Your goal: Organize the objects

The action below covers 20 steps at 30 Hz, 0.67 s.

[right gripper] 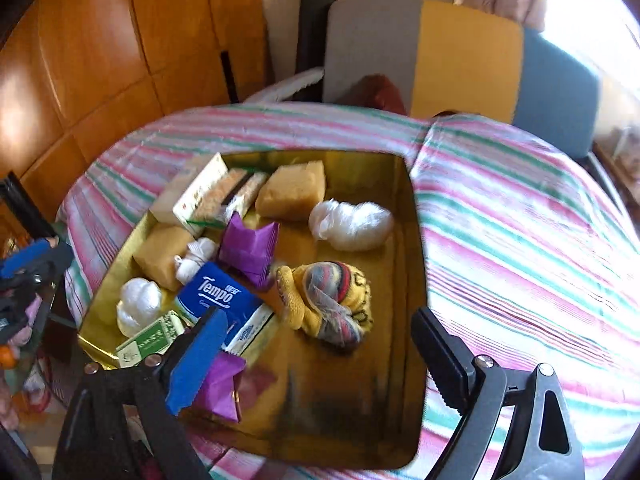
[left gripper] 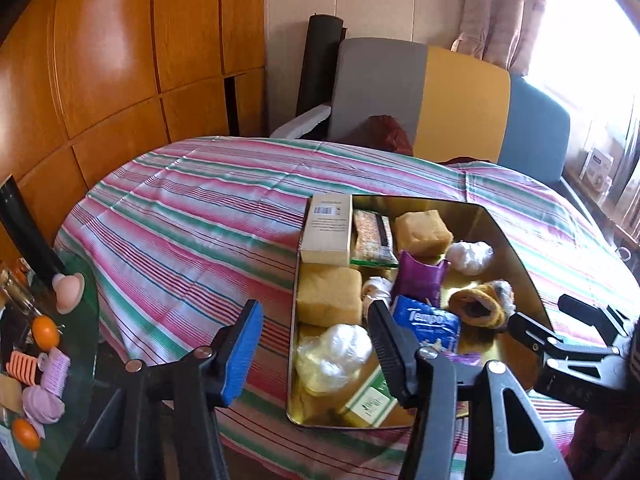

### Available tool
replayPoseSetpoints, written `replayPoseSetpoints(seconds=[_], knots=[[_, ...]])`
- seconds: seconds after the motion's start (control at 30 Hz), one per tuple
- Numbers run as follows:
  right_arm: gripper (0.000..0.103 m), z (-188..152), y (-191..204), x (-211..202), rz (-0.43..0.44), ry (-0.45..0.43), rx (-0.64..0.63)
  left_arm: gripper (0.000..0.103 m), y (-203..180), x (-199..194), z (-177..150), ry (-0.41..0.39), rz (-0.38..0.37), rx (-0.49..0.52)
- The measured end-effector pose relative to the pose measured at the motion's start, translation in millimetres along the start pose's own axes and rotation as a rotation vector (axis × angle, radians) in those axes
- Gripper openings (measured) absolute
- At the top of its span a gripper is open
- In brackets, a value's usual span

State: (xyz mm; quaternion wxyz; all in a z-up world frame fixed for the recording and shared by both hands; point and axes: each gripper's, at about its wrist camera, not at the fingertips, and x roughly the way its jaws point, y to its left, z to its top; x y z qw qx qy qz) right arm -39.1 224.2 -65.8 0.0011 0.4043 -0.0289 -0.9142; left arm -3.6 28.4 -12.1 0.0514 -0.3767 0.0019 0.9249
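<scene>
A gold tin tray [left gripper: 516, 248] [right gripper: 416, 248] sits on the striped tablecloth and holds many items: a blue Tempo tissue pack [left gripper: 426, 320] [right gripper: 218, 296], purple packets [right gripper: 248, 246], yellow sponges [left gripper: 330, 298] [right gripper: 290, 190], a knitted yellow sock bundle [right gripper: 332, 300], white plastic bags [right gripper: 352, 220] and boxes. My left gripper [left gripper: 316, 344] is open and empty over the tray's near left edge. My right gripper [right gripper: 320, 364] is open and empty above the tray's near end, just short of the sock bundle; a purple packet [right gripper: 222, 386] lies by its left finger.
A glass side table [left gripper: 86, 320] at the left carries oranges [left gripper: 44, 330], hair rollers [left gripper: 54, 368] and other small things. Chairs with grey, yellow and blue backs [left gripper: 460, 96] stand behind the table. A wooden wardrobe [left gripper: 120, 60] fills the left.
</scene>
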Motion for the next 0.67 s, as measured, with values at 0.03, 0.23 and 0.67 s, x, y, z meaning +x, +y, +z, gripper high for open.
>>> replayPoseSetpoints(seconds=[0.03,0.23,0.67], knots=[[0.094,-2.0,1.9,-5.8,-0.008,-0.018,0.008,0.055,-1.1,-1.0,-0.8,0.001,-0.006,-0.003],[0.095,-9.2,7.5,-31.0,-0.030,-0.091,0.032,0.055,-10.4,-8.2,-7.4,-0.002,-0.010,0.013],[0.095,-15.3,22.6,-39.9,-0.026,-0.106,-0.012,0.051,-9.7,-14.1,-8.5,-0.027,-0.043,-0.001]])
